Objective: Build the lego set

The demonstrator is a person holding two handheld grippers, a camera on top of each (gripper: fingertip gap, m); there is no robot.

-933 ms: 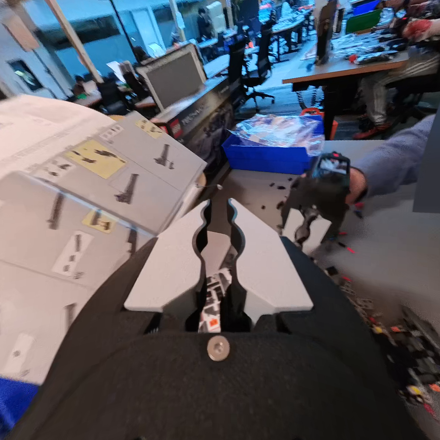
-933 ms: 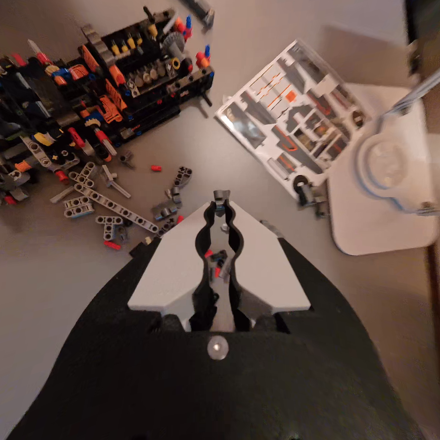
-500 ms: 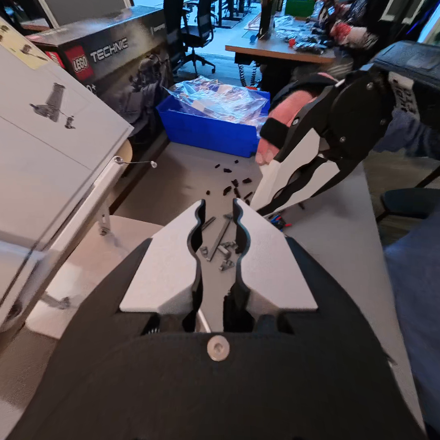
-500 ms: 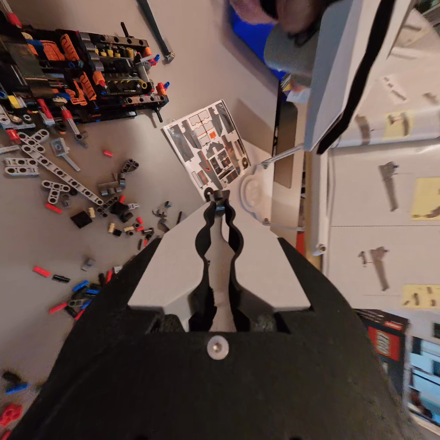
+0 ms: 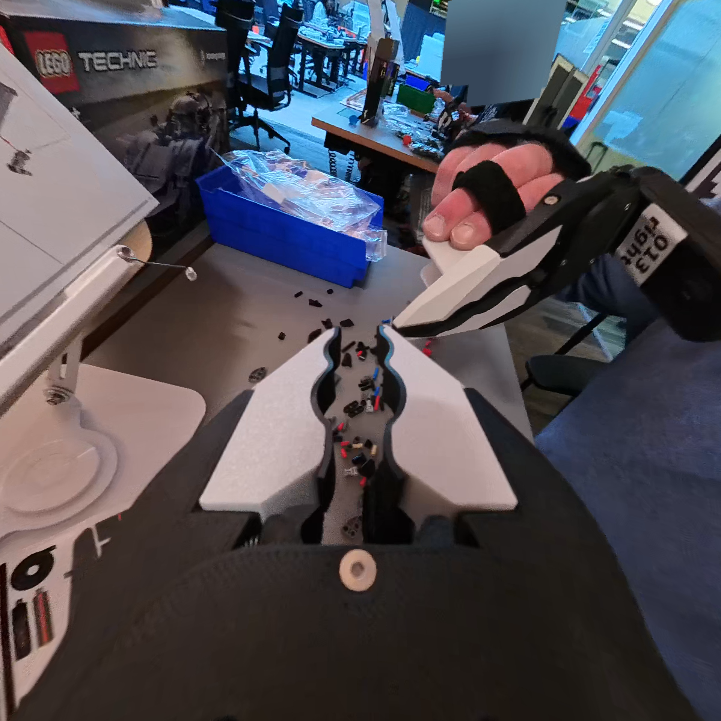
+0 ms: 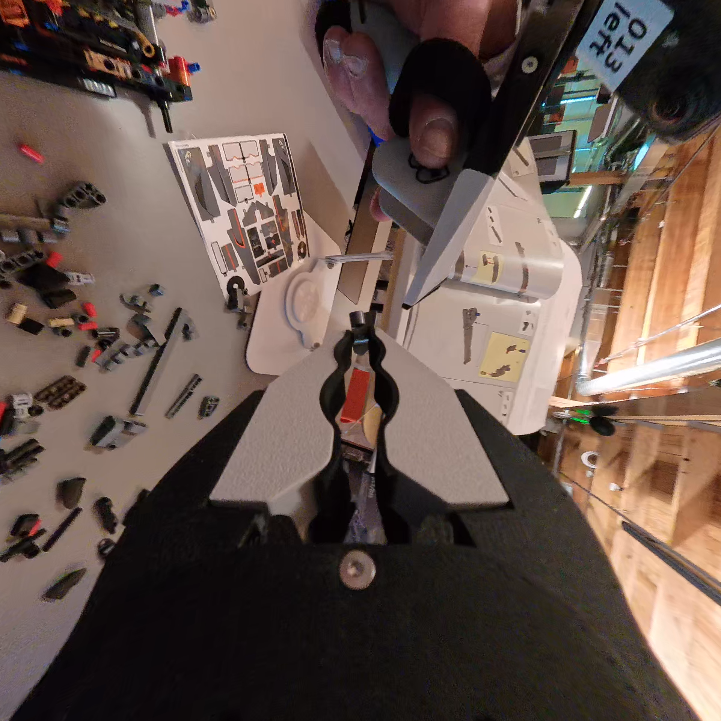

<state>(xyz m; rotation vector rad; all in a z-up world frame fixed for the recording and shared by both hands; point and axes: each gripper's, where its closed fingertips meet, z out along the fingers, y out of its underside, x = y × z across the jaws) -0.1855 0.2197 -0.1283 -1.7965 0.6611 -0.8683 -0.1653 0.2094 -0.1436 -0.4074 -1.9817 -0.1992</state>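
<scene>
My right gripper (image 6: 359, 338) is shut on a small dark grey lego piece (image 6: 358, 322) that sticks out past its tips, held in the air. My left gripper (image 5: 357, 336) is empty, its jaws a narrow gap apart, above scattered small lego pieces (image 5: 357, 409). The two grippers point at each other, tips almost touching: the right gripper (image 5: 460, 308) shows in the left wrist view, and the left gripper (image 6: 433, 249) in the right wrist view. A partly built black and orange model (image 6: 97, 50) lies at the far side of the grey table (image 6: 249, 58).
An open instruction booklet (image 6: 495, 312) leans on a white stand (image 5: 117, 421). A sticker sheet (image 6: 242, 210) lies beside it. Loose beams and pins (image 6: 78, 351) cover the table. A blue bin (image 5: 285, 242) with plastic bags and a lego box (image 5: 128, 89) stand behind.
The left gripper has swung right, away from the booklet, toward the table. The right gripper has lifted with its piece and come up tip to tip with the left one.
</scene>
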